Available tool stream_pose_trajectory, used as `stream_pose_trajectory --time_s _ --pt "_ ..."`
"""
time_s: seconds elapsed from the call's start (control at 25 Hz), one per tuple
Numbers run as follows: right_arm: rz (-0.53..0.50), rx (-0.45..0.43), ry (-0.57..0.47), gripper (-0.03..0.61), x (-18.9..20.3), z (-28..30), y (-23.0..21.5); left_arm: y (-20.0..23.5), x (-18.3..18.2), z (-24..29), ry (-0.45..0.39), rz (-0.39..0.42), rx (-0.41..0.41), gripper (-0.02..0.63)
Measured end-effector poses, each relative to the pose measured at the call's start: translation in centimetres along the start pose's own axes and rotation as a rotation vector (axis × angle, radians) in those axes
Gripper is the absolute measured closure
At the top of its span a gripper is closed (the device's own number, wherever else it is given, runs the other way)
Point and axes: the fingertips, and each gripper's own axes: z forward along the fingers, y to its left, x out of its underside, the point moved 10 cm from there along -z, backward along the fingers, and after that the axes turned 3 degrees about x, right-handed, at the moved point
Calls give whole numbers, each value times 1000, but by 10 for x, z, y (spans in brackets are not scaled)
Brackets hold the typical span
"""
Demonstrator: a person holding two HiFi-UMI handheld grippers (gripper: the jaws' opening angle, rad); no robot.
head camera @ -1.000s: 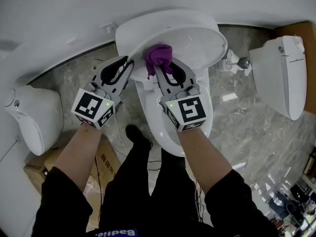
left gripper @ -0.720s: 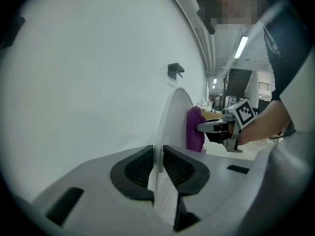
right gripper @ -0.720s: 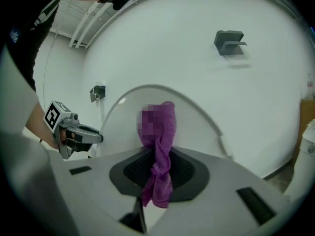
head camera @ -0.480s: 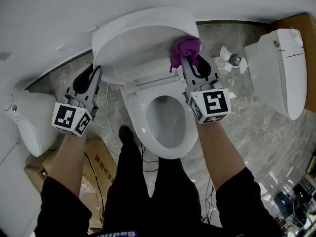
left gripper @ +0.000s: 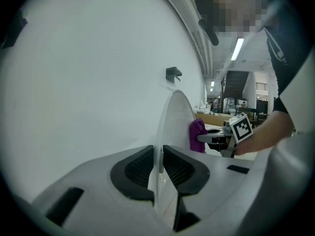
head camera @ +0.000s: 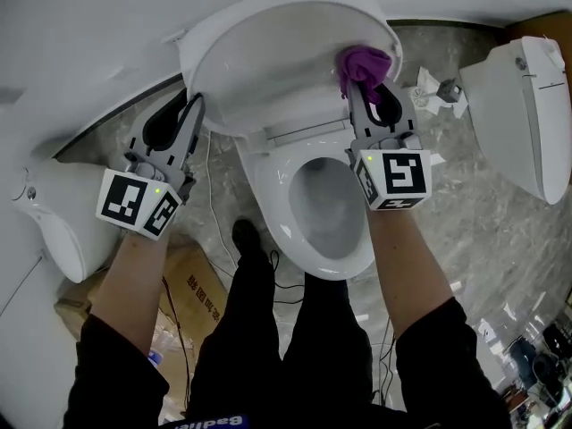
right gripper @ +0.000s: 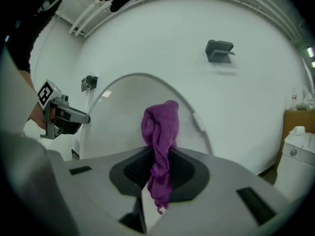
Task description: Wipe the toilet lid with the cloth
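Toilet lid (head camera: 277,61) stands raised, left gripper (head camera: 189,107) clamped on its left edge. Right gripper (head camera: 371,92) pinches the purple cloth (head camera: 365,63) against the lid's upper right rim. Wiping looks underway, with plenty of surface left, I'd say.

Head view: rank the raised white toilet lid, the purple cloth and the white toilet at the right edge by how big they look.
1. Raised white toilet lid
2. White toilet at the right edge, partly cut off
3. Purple cloth, clearly smallest
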Motion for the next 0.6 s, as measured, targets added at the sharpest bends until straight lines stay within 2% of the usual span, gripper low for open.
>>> stream_pose_trajectory --time_s 0.36,0.6 --pt "66 0 2 514 25 16 97 6 1 1 -13 28 116 543" --pt "83 -56 8 514 35 25 160 10 3 3 -34 39 186 543"
